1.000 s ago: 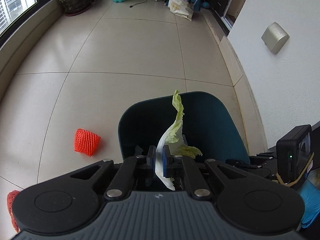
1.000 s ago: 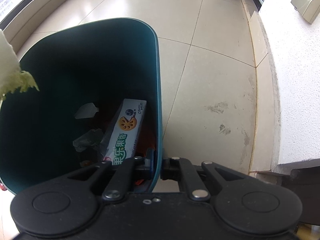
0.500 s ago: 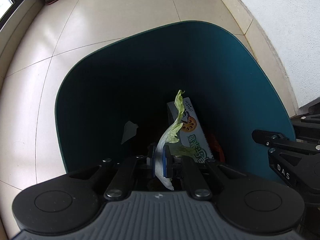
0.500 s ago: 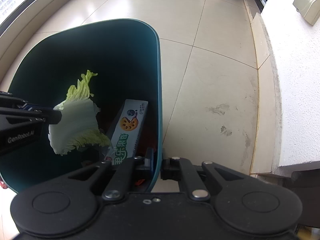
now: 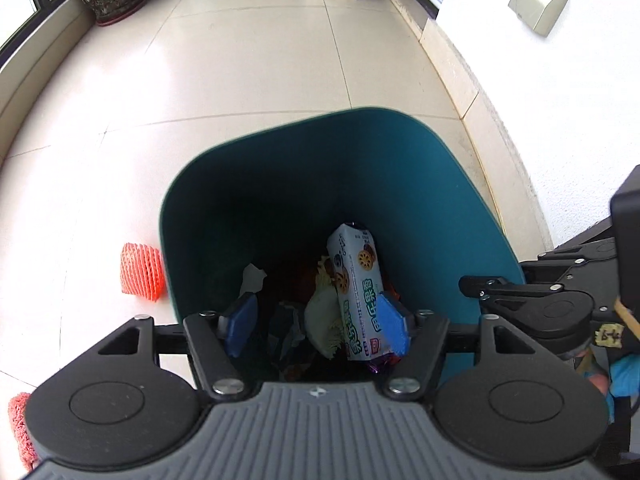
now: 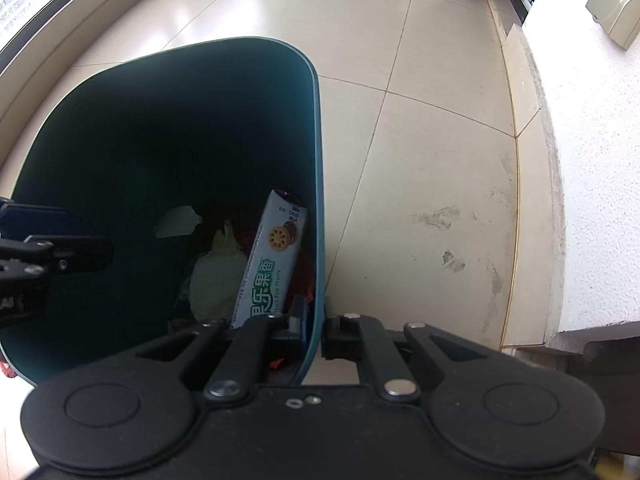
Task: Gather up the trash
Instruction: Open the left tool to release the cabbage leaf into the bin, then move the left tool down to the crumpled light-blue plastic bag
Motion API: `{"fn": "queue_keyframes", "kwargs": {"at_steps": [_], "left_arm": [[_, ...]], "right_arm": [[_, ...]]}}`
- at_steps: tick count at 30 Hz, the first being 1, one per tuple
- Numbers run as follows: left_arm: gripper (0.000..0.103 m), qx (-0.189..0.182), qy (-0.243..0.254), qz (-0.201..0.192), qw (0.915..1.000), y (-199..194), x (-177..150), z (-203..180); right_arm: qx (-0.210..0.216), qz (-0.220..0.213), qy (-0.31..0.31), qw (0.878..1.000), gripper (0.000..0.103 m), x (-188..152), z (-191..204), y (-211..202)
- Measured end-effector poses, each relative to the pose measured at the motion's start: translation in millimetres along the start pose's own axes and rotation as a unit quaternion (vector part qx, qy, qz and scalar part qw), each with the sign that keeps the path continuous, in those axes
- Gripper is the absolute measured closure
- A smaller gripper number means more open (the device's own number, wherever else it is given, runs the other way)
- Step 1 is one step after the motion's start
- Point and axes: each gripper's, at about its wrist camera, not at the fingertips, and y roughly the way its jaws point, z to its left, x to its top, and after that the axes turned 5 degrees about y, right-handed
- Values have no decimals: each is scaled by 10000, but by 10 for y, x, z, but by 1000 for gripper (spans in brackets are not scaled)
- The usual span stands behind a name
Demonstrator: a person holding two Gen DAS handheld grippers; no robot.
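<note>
Green cabbage leaf (image 5: 325,316) now lies inside the teal bin (image 5: 420,168); left gripper (image 5: 316,326) fingers have just opened, empty; right gripper (image 6: 314,326) pinches the rim; orange net (image 5: 142,272) remains at nine o'clock

In the bin (image 5: 448,184) a cabbage leaf (image 5: 324,316) lies left of the biscuit packet (image 5: 358,276); a foam net (image 5: 142,272) sits outside, left
</note>
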Motion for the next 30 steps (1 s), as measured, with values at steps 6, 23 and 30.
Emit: {"fn": "queue_keyframes", "kwargs": {"at_steps": [6, 23, 30], "left_arm": [[33, 19, -111, -233, 9997, -381, -120, 193], [20, 495, -1417, -128, 9886, -765, -1049, 1250], [20, 240, -2438, 768, 9665, 25, -1539, 1664]], "right_arm": [[-11, -7, 2, 10000, 97, 7, 6, -1], [-133, -4, -22, 9999, 97, -8, 85, 7], [-158, 9, -16, 9999, 97, -25, 109, 62]]}}
